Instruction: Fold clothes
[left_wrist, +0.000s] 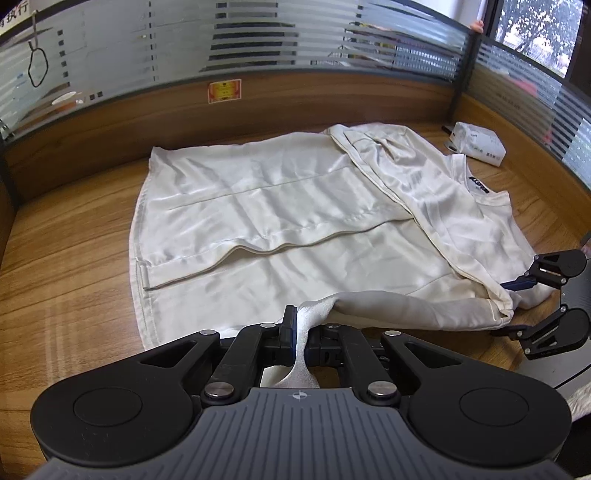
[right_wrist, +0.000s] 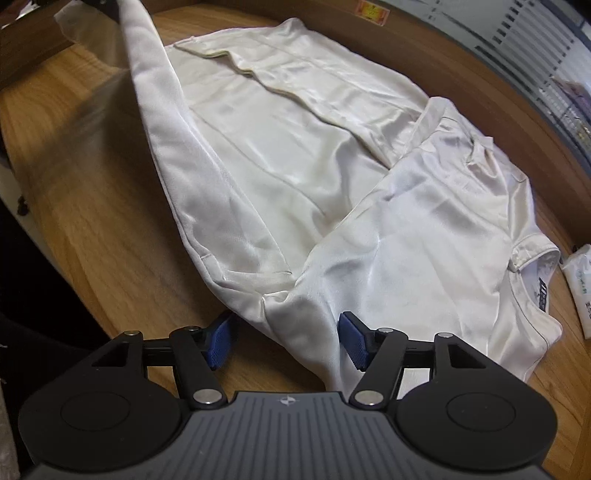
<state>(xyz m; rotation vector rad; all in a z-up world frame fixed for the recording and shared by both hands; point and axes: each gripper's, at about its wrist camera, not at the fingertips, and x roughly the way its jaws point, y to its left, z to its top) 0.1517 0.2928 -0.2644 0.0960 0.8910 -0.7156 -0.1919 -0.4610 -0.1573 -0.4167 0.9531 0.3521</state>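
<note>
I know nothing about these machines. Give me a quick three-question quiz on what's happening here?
1. True or false: the left tongs are pinching the white garment.
2. The right tongs are: A) clamped on cloth, B) open with cloth between them, C) holding the tissue pack.
3. Which surface does the garment lie on?

Key: 1 true. 2 B. 3 the wooden desk.

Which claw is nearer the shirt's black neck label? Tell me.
Right. The right claw sits open at the shirt's shoulder edge, near the black neck label. The left claw pinches the edge further along, towards the hem.
</note>
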